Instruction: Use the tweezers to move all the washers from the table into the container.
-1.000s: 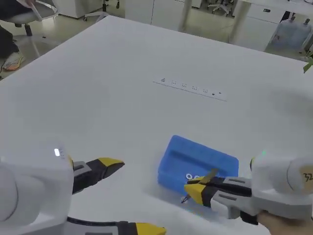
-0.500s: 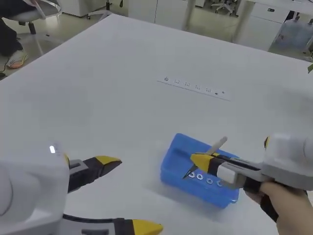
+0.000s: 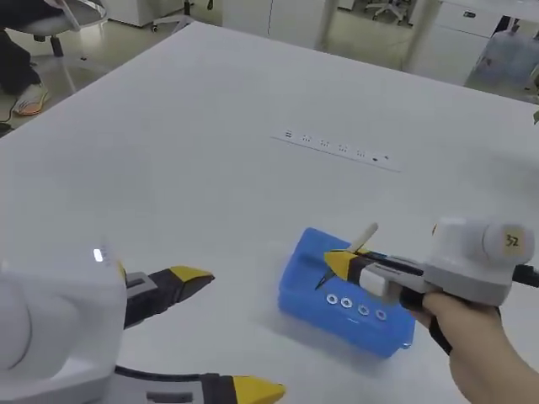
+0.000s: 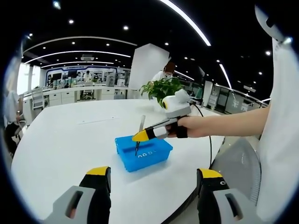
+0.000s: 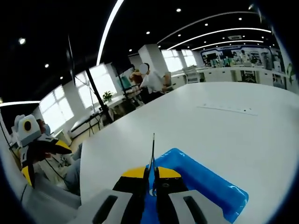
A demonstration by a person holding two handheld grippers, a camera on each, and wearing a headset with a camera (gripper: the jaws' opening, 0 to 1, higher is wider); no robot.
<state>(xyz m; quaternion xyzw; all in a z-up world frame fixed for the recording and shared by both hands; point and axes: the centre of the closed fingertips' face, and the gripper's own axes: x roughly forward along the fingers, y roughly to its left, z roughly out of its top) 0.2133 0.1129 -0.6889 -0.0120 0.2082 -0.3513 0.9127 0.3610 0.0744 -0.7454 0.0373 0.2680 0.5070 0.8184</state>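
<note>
the white table is taken first: a broad, smooth top, with a row of flush sockets at about 12 o'clock from the blue container. the container is seen at 5 o'clock in the head view, a shallow open tray set flat on the top. the left gripper is held at 7 o'clock, its jaws spread wide with nothing between them, well apart from the tray. the right gripper is held over the tray from 3 o'clock, its jaws pinched onto the tweezers near their middle, with the points aimed down toward 7 o'clock, just above the tray floor. whether anything is caught in the points cannot be told. four washers are lined up inside the tray along its near wall.

the washers are judged light, thin, hard and slick, lying flat. a hold is best taken across the ring, with one point through the hole and one outside the rim. little squeeze is needed; with too much, a washer could be flicked away.
</note>
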